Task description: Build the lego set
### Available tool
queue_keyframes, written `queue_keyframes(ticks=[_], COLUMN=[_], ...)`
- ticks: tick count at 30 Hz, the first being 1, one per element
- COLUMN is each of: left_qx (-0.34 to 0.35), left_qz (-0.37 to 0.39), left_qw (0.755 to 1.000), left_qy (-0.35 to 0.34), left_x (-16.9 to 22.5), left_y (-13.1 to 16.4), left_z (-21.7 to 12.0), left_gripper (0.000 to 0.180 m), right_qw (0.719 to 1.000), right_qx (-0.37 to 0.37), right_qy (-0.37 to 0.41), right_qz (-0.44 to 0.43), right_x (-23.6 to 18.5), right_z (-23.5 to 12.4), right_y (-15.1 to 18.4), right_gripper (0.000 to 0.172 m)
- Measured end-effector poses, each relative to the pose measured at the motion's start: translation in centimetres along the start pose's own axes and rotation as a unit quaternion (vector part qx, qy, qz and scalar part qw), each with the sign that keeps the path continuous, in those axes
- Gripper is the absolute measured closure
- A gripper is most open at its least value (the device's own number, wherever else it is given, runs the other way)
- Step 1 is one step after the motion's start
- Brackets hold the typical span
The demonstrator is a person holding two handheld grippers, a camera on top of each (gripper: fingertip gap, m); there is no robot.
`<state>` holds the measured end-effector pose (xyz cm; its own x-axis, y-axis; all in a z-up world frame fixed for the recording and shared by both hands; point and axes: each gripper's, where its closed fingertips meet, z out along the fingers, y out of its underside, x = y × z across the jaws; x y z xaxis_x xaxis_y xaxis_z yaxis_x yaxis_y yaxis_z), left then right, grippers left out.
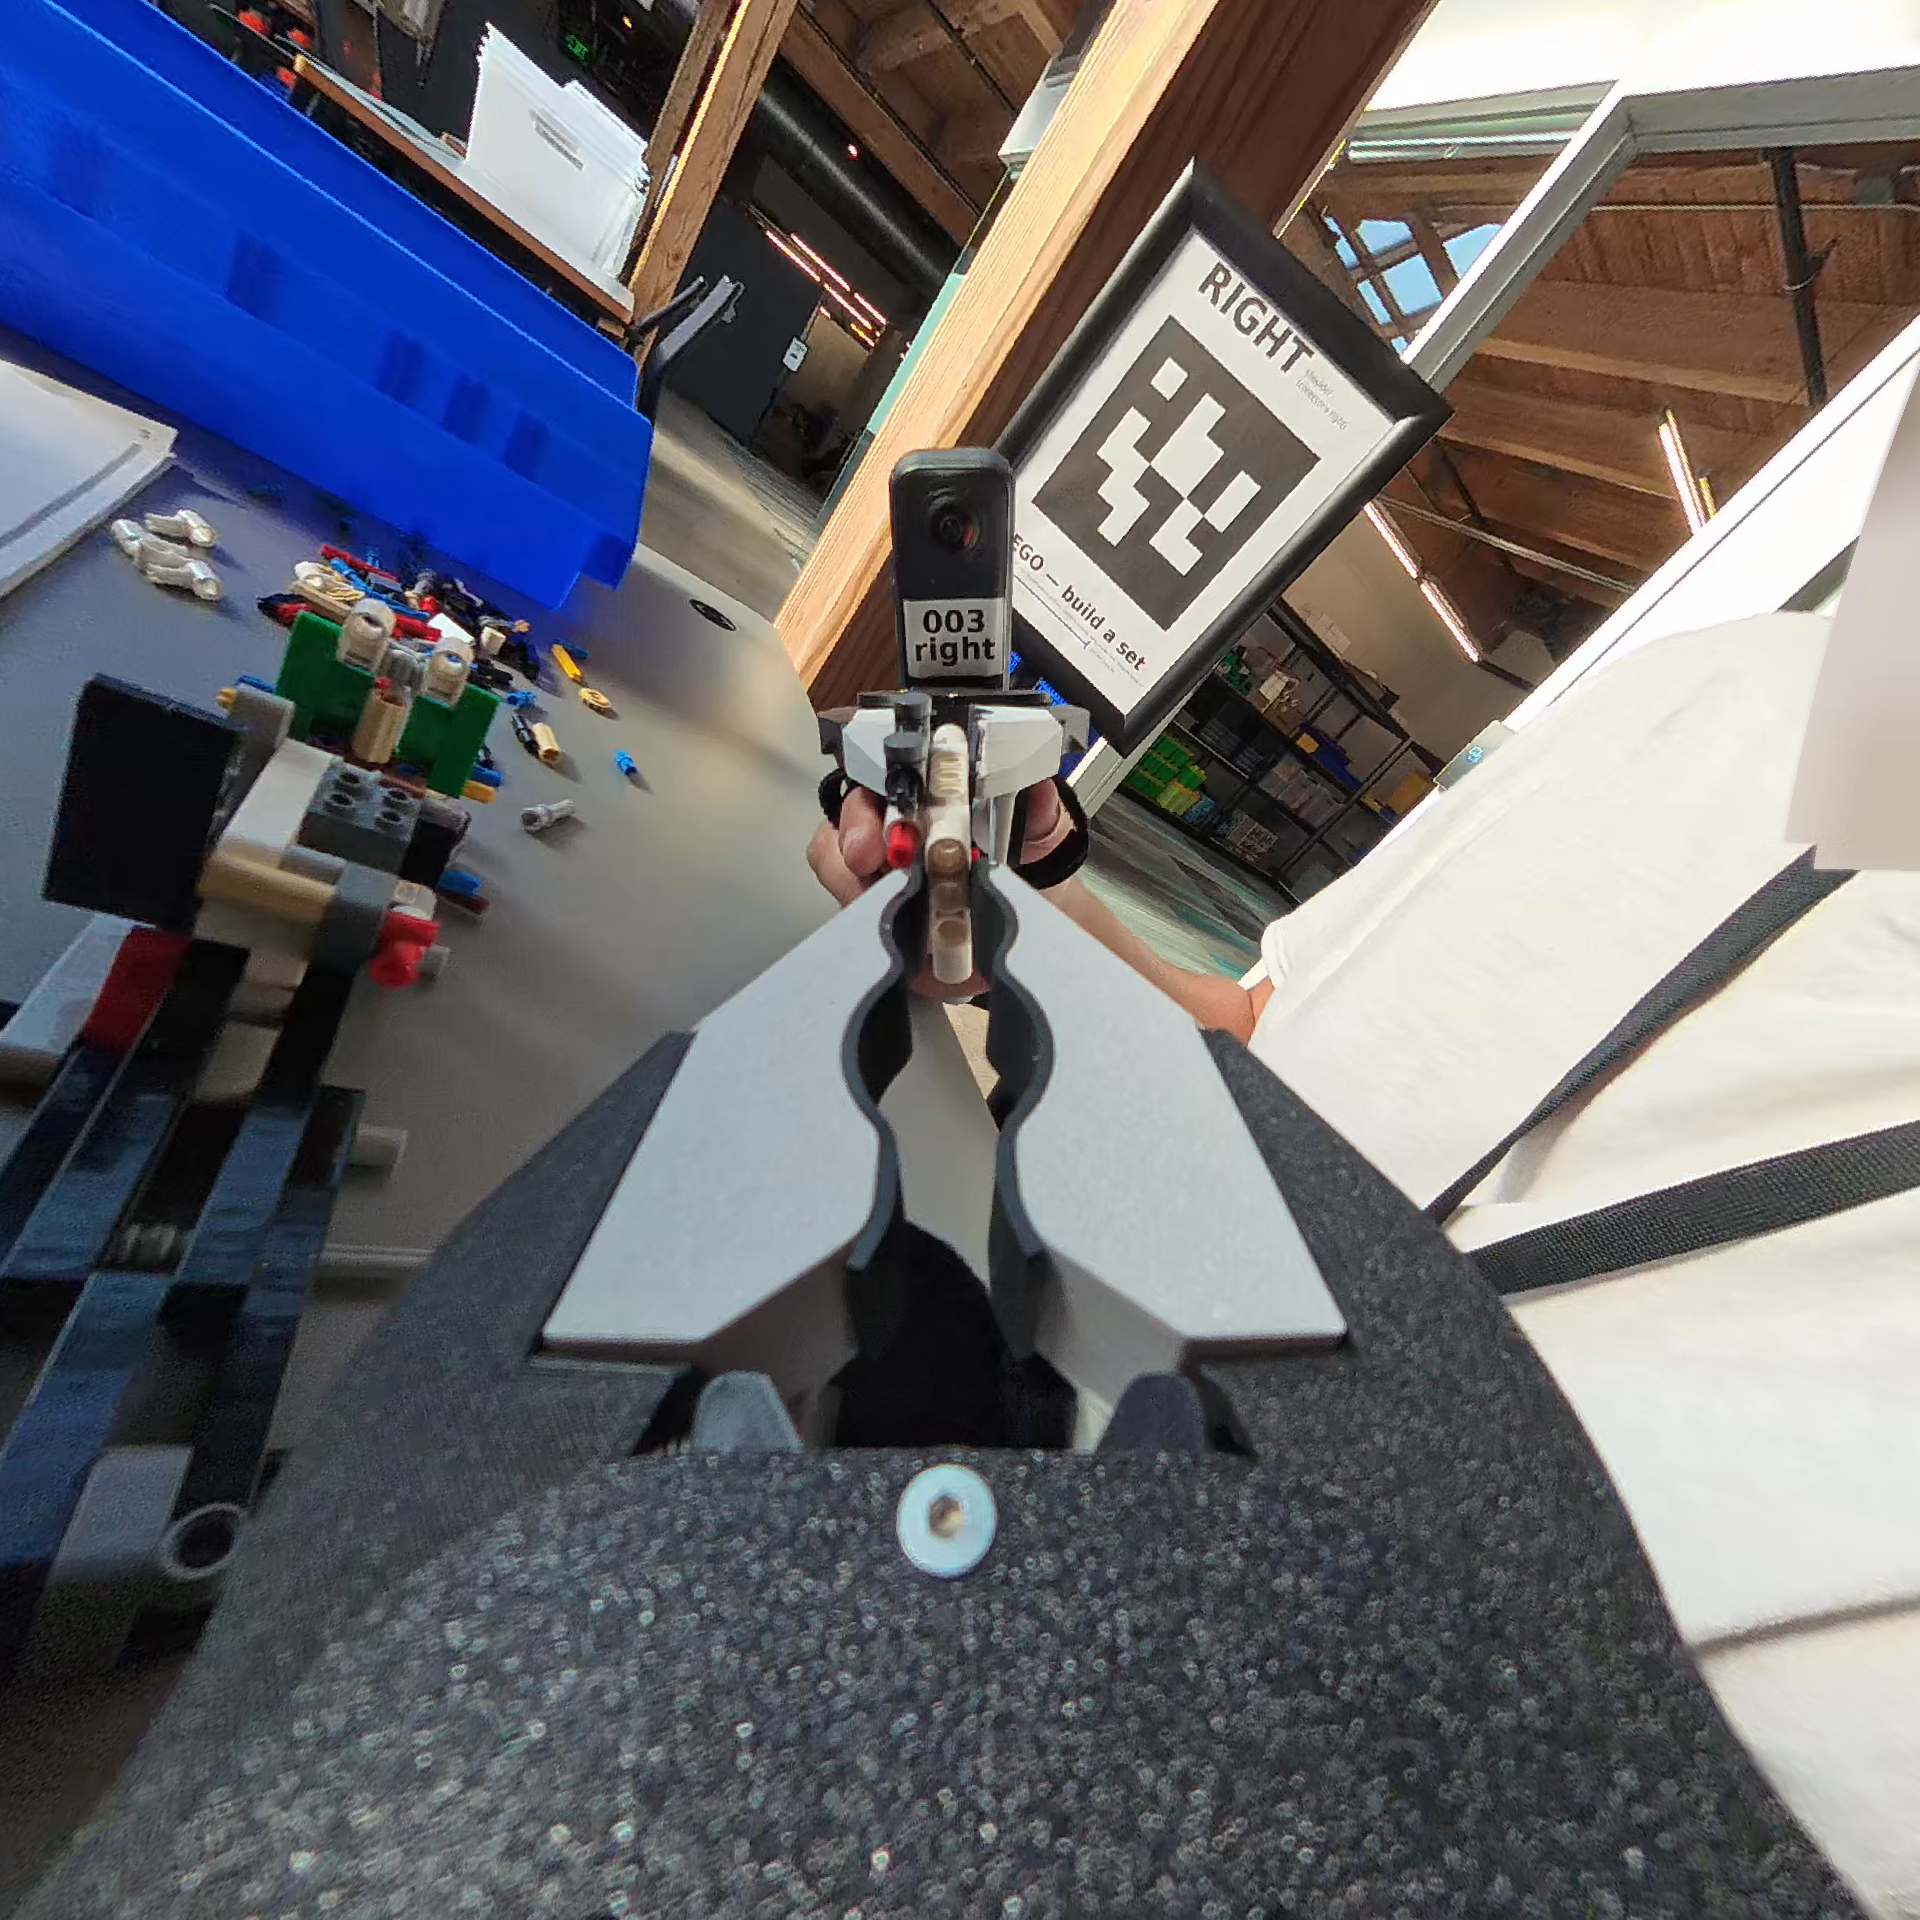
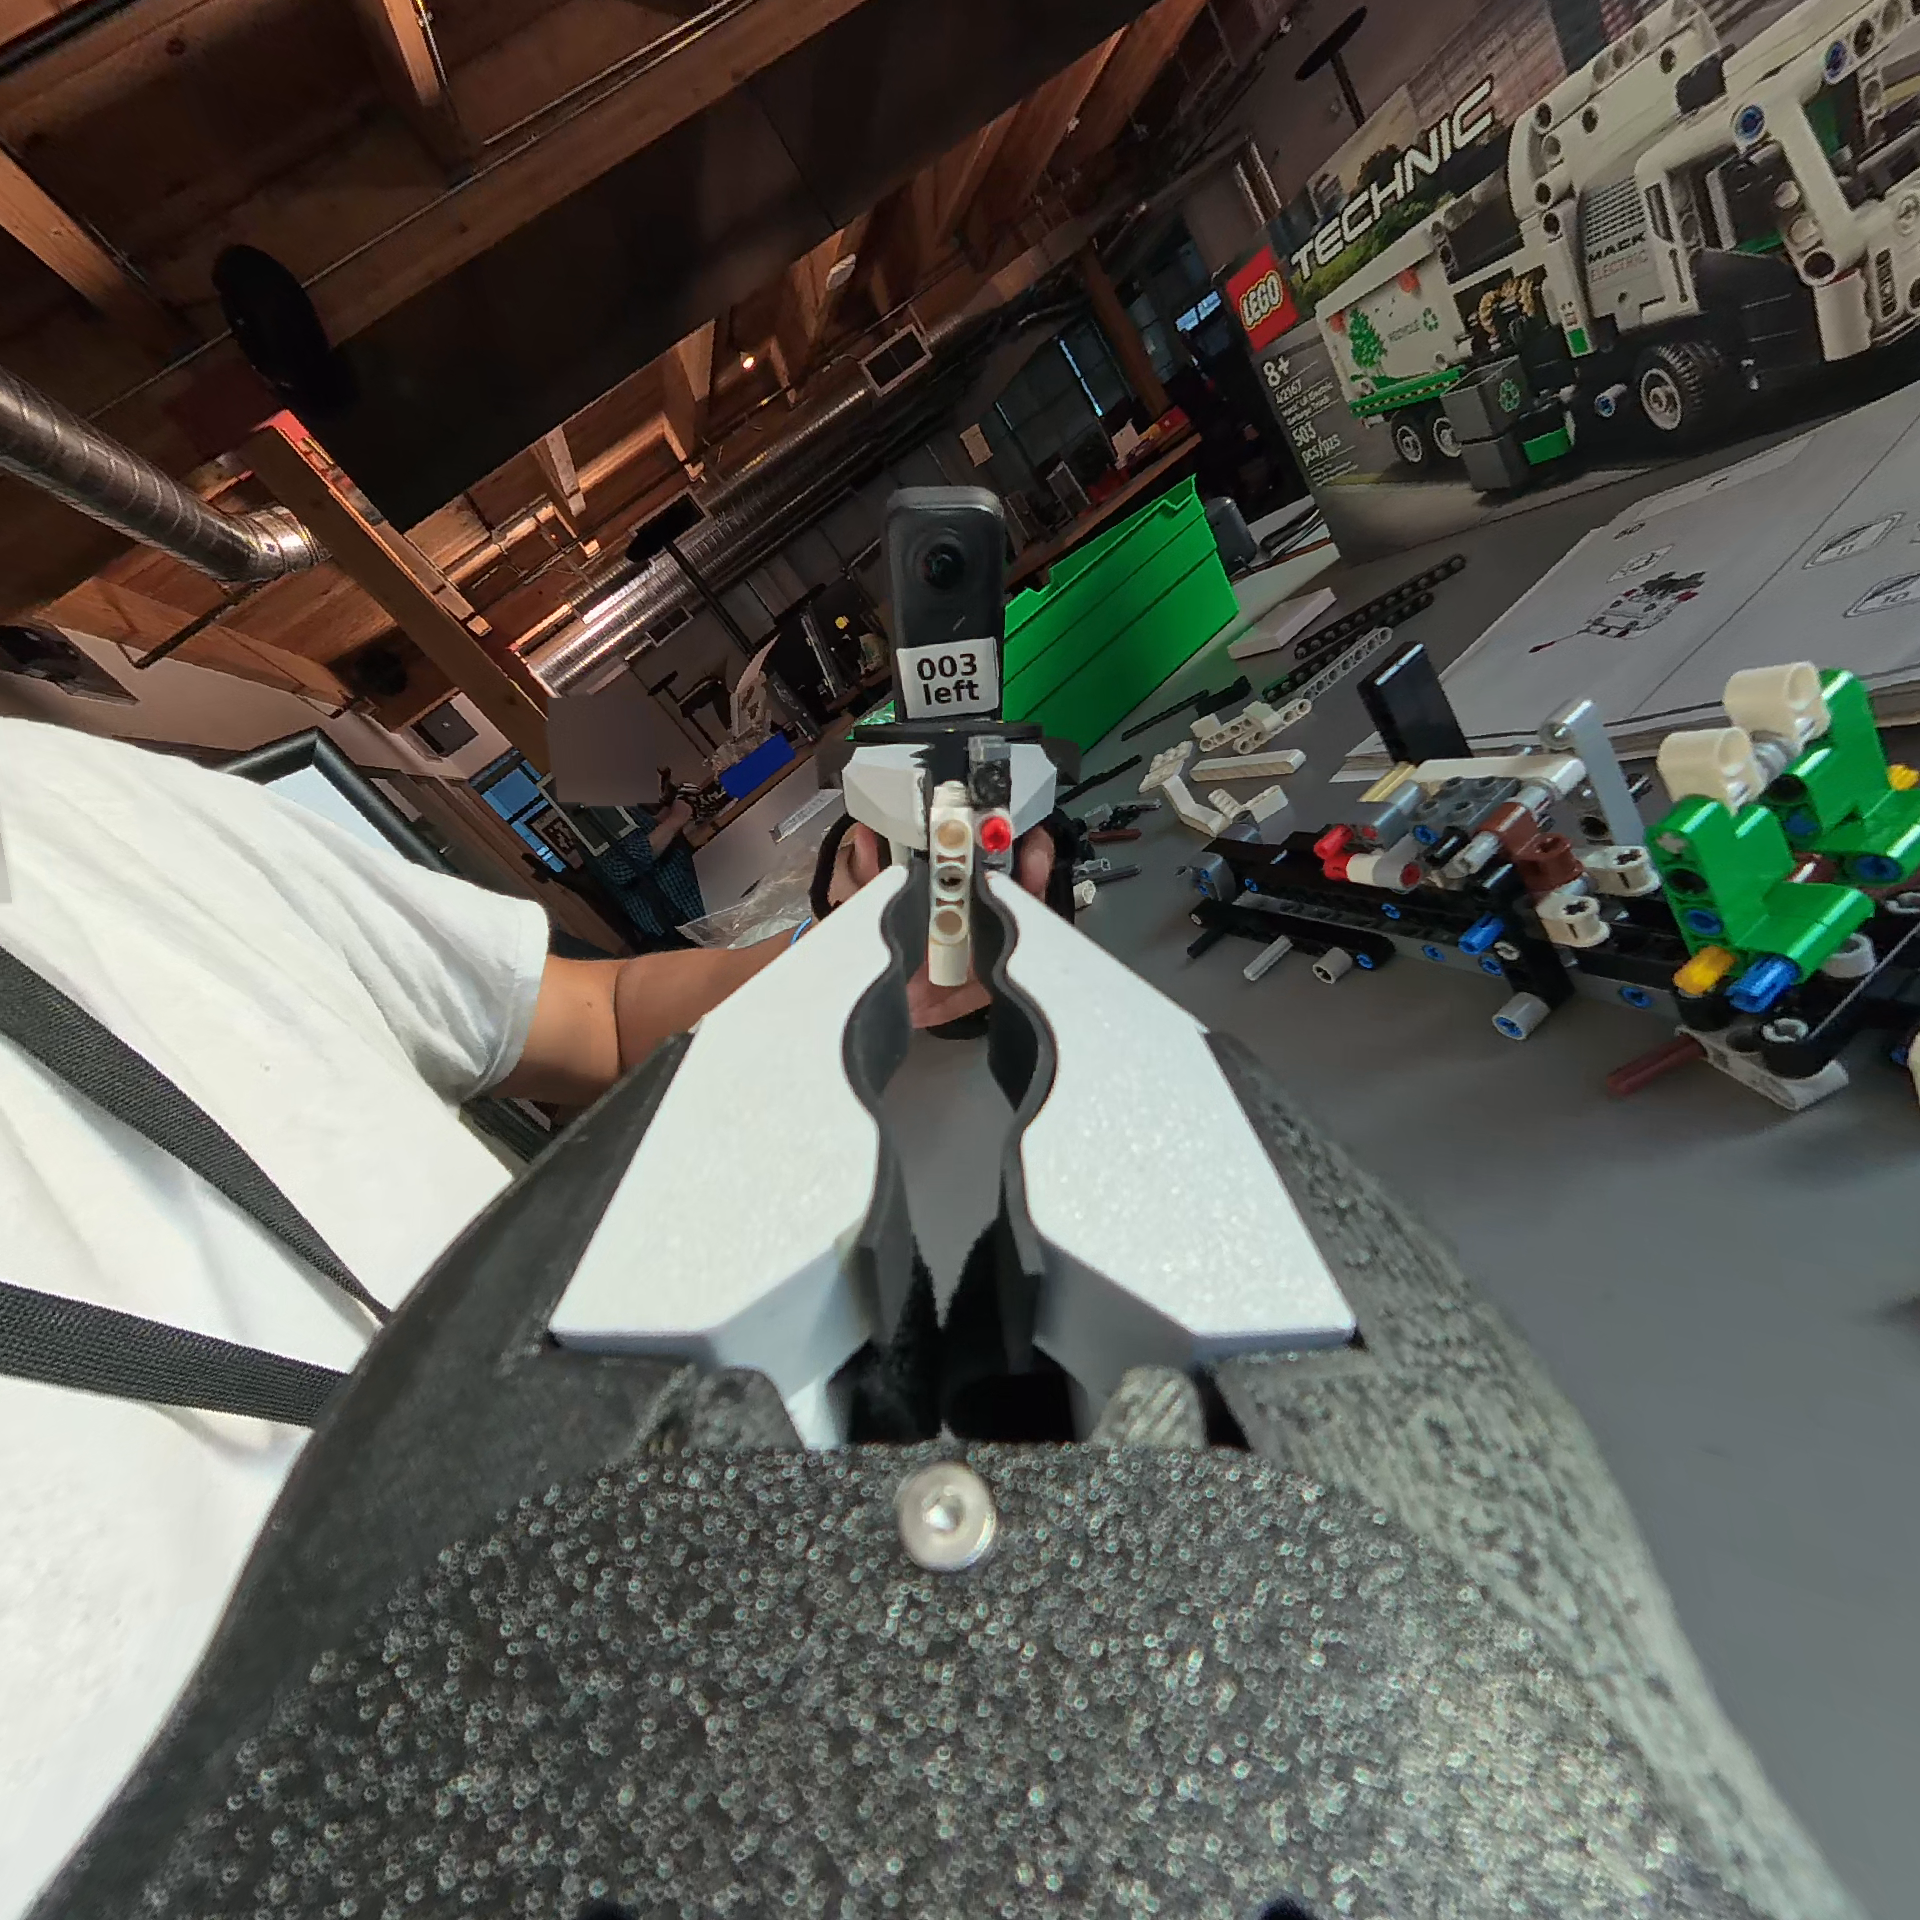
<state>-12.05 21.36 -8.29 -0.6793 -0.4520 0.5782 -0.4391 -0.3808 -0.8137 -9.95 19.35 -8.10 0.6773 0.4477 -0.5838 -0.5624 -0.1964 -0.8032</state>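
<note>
My two grippers face each other above the grey table [image 1: 644,883] and meet on one small assembly. It is a short white beam with holes [image 1: 951,940], with a grey and black connector and a red pin [image 1: 902,844] beside it. In the left wrist view my left gripper [image 1: 943,883] is shut on the beam's near end, and the right gripper [image 1: 951,748] grips it from the far side. In the right wrist view my right gripper [image 2: 951,883] is shut on the same beam [image 2: 948,914], its holes facing me. The red pin [image 2: 995,831] sits by the left gripper [image 2: 951,790].
A partly built model [image 2: 1558,862] with green parts [image 2: 1766,852] lies on the table, with loose pieces [image 1: 540,816] around it. A blue bin [image 1: 260,291], a green bin [image 2: 1122,613], the set's box [image 2: 1610,260] and a framed marker sign [image 1: 1195,468] stand nearby. A person in a white shirt [image 2: 208,935] is close. Both grippers' tips are close together, under 4 cm apart.
</note>
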Motion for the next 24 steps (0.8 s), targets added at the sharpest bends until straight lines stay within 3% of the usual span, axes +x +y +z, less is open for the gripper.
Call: queue_keyframes(ticks=[4, 7, 12, 24], left_qx=[-0.002, 0.005, 0.017, 0.006], left_qz=[-0.031, -0.005, 0.058, 0.073], left_qw=[0.999, 1.0, 0.996, 0.994], left_qy=[0.017, -0.014, -0.069, -0.078], left_x=[-0.1, -0.7, -1.3, -1.5], left_y=[0.1, -0.1, -0.9, -0.7], left_z=[0.2, 0.1, -0.6, -0.5], left_gripper=[0.176, 0.164, 0.164, 0.164], right_qw=[1.0, 1.0, 0.997, 0.993], right_qx=[-0.002, 0.01, 0.044, 0.094], right_qy=[0.001, 0.003, 0.049, 0.071], right_qz=[0.008, 0.007, -0.04, -0.02], right_x=[0.1, 0.6, 3.2, 4.8], right_z=[-0.2, -0.9, -3.2, -4.5], right_y=[0.0, -0.8, -3.3, -5.1], right_gripper=[0.166, 0.166, 0.166, 0.166])
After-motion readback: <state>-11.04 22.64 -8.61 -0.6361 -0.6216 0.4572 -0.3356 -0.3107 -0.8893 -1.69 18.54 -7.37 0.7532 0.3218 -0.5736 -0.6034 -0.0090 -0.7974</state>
